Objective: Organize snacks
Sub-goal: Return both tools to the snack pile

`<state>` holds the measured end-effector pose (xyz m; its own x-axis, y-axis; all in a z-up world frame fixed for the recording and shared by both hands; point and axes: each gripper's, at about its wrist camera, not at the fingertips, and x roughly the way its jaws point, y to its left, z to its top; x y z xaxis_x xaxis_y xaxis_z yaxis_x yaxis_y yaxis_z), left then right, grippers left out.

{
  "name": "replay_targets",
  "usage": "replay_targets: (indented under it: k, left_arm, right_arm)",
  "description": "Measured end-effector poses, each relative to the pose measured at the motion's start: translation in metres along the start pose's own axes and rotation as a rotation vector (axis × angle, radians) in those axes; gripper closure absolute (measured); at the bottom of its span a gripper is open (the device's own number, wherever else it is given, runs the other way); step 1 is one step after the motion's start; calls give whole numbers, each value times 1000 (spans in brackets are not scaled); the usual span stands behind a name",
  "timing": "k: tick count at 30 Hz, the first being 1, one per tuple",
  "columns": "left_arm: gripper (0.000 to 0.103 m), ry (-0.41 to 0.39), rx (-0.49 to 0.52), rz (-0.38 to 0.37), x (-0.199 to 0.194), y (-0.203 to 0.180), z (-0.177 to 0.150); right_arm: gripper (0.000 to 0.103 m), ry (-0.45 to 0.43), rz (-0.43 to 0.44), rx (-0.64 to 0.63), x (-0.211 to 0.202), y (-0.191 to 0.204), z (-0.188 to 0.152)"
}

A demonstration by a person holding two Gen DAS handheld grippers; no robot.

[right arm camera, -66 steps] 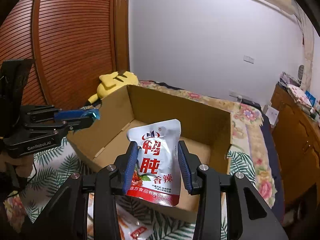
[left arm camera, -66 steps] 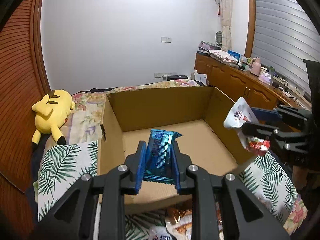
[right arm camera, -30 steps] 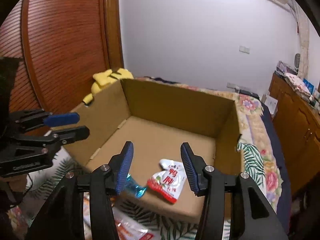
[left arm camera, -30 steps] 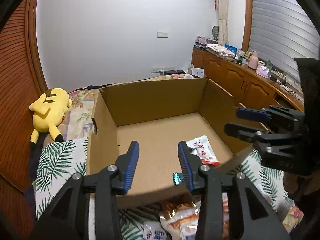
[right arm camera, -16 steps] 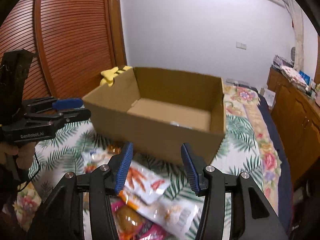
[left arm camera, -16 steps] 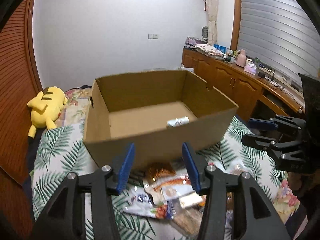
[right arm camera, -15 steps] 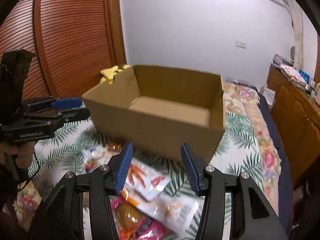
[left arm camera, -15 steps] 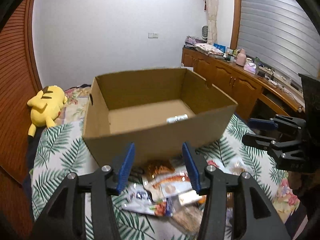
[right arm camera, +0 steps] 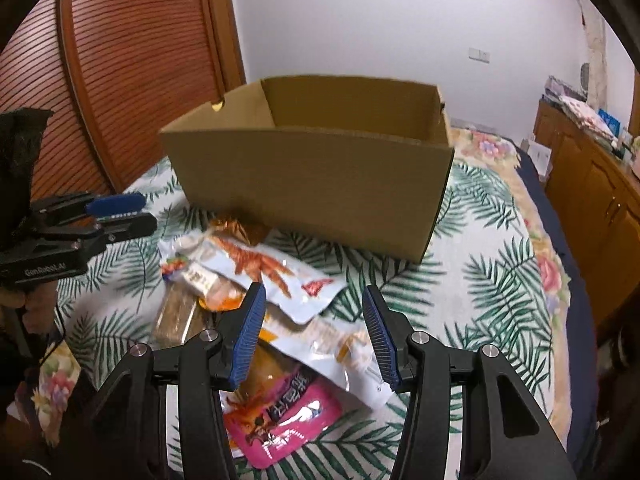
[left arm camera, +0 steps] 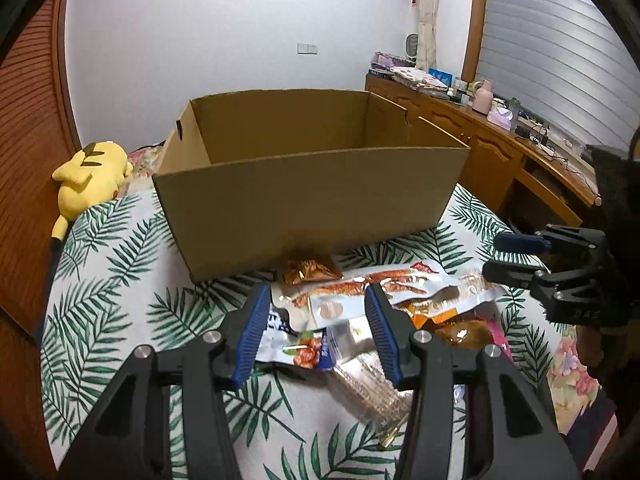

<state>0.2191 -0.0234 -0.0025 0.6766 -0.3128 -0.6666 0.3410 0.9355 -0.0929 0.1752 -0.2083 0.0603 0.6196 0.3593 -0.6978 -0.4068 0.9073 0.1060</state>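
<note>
An open cardboard box (left arm camera: 308, 196) (right arm camera: 316, 184) stands on the palm-leaf bedspread; its inside is hidden from here. A pile of snack packets lies in front of it: a pale chicken-feet pouch (left arm camera: 380, 288) (right arm camera: 256, 268), a pink packet (right arm camera: 284, 412), a clear wrapped bar (left arm camera: 368, 384) (right arm camera: 176, 312). My left gripper (left arm camera: 316, 320) is open and empty above the pile's left side; it also shows in the right wrist view (right arm camera: 120, 216). My right gripper (right arm camera: 312, 328) is open and empty above the pile's near side; it also shows in the left wrist view (left arm camera: 508, 256).
A yellow Pikachu plush (left arm camera: 90, 176) lies left of the box. A wooden slatted wardrobe (right arm camera: 120, 80) stands on the left. A wooden sideboard (left arm camera: 500, 148) with clutter runs along the right. The bedspread (right arm camera: 488, 260) reaches right of the pile.
Both grippers let their packets go into the box, then drew back and down. They now hang open over the snack pile in front of the box.
</note>
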Motion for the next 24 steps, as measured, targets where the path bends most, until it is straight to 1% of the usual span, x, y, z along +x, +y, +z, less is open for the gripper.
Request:
replay_targets:
  k: [4,9,11,13,14,15,17,20,21,22,24]
  left_arm:
    - [53,19,0,1,2,-2,-11]
    - [53,54,-29,-6,7,-2,-31]
    - [53,64,-38,-5,9,-5,-38]
    - [53,73,-47,-7,10,-7,-43]
    - [53,78,-51,-10,11,-7,-45]
    - [53,83,-56,-13,12,-9,-48]
    - [53,92,-63,-17,12,-11,-52]
    - [53,100,-71,-22,14,-15,-56]
    - [53,105,-78,-23,15,-16,-57]
    - [53,107,-83,-25,15,-16,-58]
    - [53,114,-98,-35,16,-18,-58]
  right_arm:
    - [52,32,3,5,6,-3,-10]
    - [52,37,9,14,0,-3,-24]
    - [52,35,22,18,-2,0,-27]
    - [52,37,55,20,-4,6,-30]
    - [54,40,72,18,-4,9,-31]
    - [58,47,97,10,-4,14,-32]
    - [59,62,128,-15,-1,23,-33]
    - [58,93,122,-65,9,35,-34]
    - [58,103,100,-82,14,37,-33]
    - [55,114,100,-86,18,36,-32]
    - [55,130,128,-85,23,34,-29]
